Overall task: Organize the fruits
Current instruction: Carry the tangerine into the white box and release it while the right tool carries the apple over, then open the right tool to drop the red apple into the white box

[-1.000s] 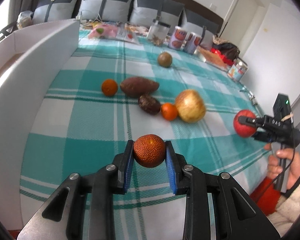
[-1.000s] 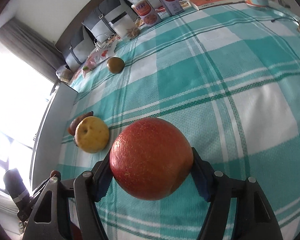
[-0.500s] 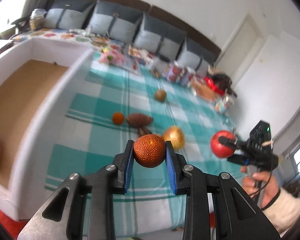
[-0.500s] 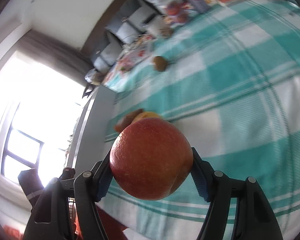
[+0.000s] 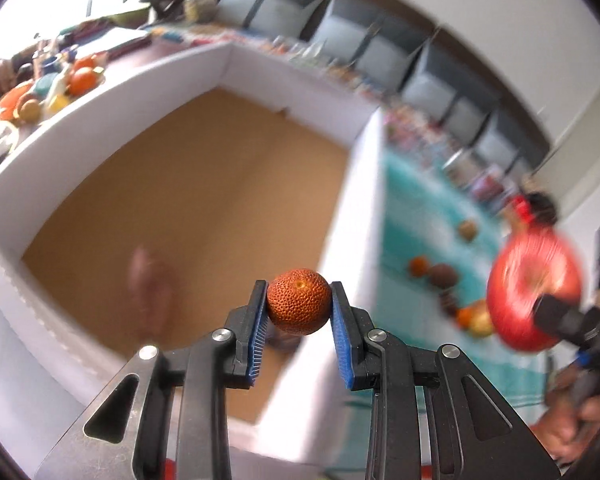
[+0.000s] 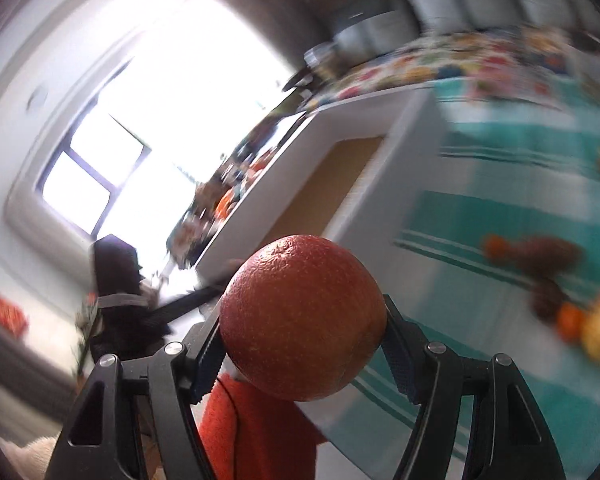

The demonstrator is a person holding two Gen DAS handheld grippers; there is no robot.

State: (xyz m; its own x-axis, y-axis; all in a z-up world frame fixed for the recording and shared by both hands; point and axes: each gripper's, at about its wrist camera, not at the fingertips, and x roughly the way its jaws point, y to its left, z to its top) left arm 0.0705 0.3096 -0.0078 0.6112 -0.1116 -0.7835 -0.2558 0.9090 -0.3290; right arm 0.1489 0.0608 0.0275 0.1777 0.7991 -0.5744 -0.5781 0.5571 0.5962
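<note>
Left tool (image 5: 299,307) pinching small orange fruit (image 5: 299,302); right tool (image 6: 302,330) clamped around big red fruit (image 6: 302,317).

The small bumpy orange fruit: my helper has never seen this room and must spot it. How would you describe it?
Find the big white box with the brown floor beside the teal checked cloth. In front of its near wall, the left tongs pinch a small orange fruit between blue pads. It has pitted, pebbly skin and is far smaller than the smooth red fruit in the right tongs.
</note>
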